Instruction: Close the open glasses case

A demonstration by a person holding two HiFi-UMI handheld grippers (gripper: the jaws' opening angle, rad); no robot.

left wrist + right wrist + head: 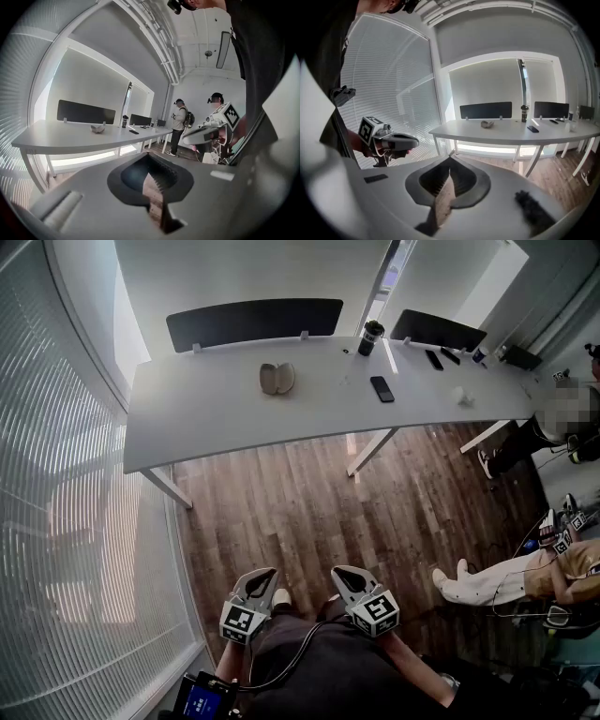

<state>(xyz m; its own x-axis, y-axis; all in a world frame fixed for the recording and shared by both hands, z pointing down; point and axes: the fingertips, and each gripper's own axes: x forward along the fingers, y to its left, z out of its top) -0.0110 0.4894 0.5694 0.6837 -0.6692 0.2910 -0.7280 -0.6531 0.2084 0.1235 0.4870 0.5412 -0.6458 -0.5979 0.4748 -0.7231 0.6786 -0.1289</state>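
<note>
The left gripper (261, 579) and right gripper (345, 577) hung near the body, fingers together on nothing. The open glasses case (277, 378) lay on the far surface (206, 418), well apart. Approach looked pending; next move: advance both grippers to the case.

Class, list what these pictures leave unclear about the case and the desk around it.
Case: too small and far in every view to tell whether anything lies inside.
White item near the desk's right end: too small to identify, head view.
Person at desk: mostly cut off by head view's right edge.
</note>
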